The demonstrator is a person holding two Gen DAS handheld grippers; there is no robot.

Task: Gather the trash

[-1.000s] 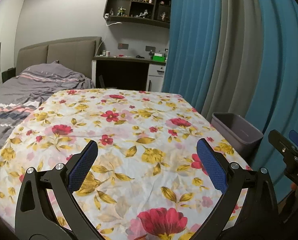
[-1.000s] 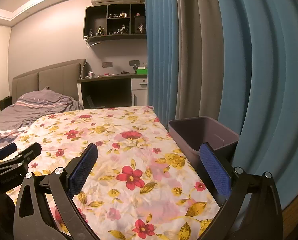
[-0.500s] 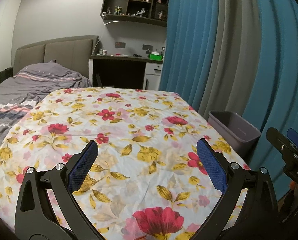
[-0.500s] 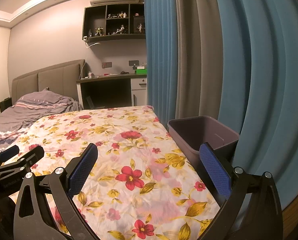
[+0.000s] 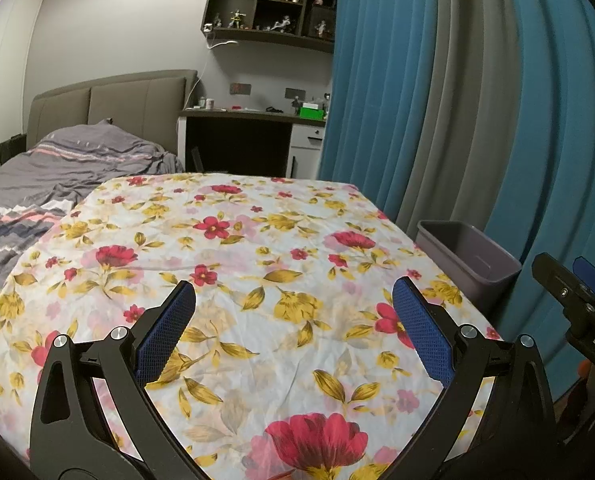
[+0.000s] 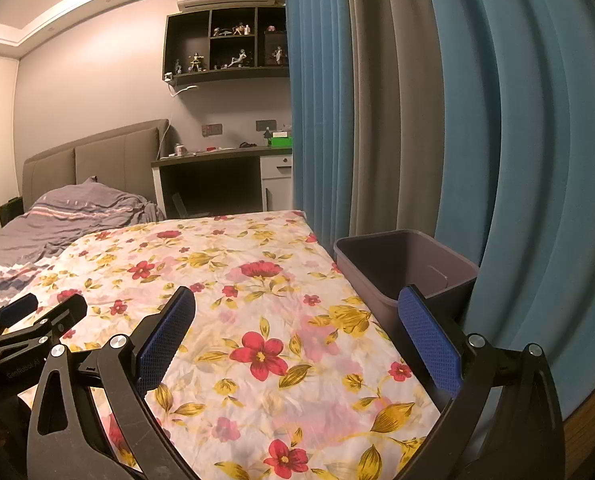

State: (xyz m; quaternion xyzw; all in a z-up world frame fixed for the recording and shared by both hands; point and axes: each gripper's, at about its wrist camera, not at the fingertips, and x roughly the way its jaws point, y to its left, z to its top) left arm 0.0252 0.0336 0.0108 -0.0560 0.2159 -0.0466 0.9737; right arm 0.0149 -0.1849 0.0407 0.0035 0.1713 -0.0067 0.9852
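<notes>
A grey plastic bin (image 5: 467, 258) (image 6: 407, 268) stands at the right edge of a table covered by a floral cloth (image 5: 257, 280) (image 6: 237, 300). No loose trash shows on the cloth. My left gripper (image 5: 293, 300) hovers open over the near middle of the cloth, nothing between its blue pads. My right gripper (image 6: 297, 308) is open too, above the cloth's right side, its right finger (image 6: 429, 332) in front of the bin's near wall. Each gripper appears at the edge of the other's view.
Blue and grey curtains (image 5: 477, 100) hang close behind the bin. A bed with grey bedding (image 5: 57, 172) lies at the left, a dark desk (image 5: 249, 136) at the back wall, shelves with figurines (image 5: 273, 12) above it.
The left gripper has tilted up and drawn back a little, so the cloth sits slightly lower in its view. The right gripper has barely moved. Both stay open.
</notes>
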